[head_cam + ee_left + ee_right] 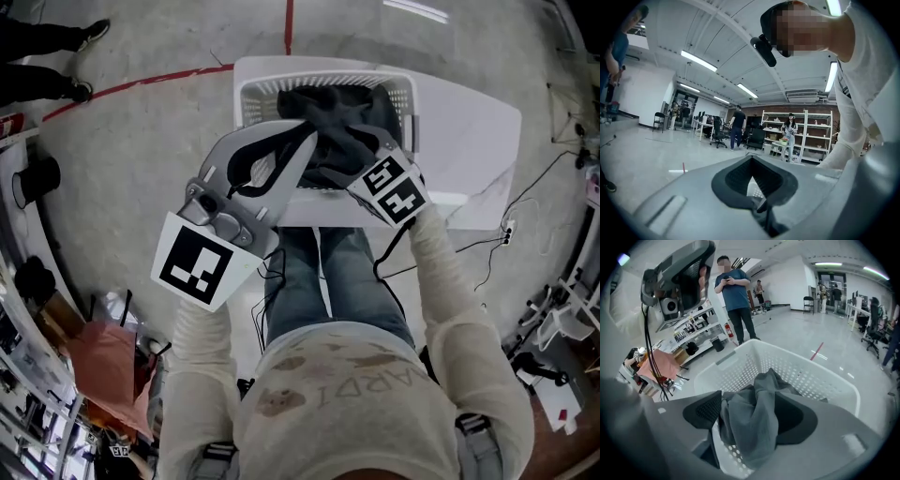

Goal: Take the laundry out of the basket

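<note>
A grey garment [333, 117], still mostly inside the white basket [267, 94] on the worktop [478, 131], is clamped in the right tongs [751, 420], the left tongs [751, 159] shut and empty; snagged trailing cloth could drag the basket.

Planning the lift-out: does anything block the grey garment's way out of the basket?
Nothing visible does. The right hand-held gripper is shut on the grey garment, the white basket is open-topped, and the left hand-held gripper sits beside it.

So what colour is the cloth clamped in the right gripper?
Plain dark grey cloth; the right gripper view shows it best.
</note>
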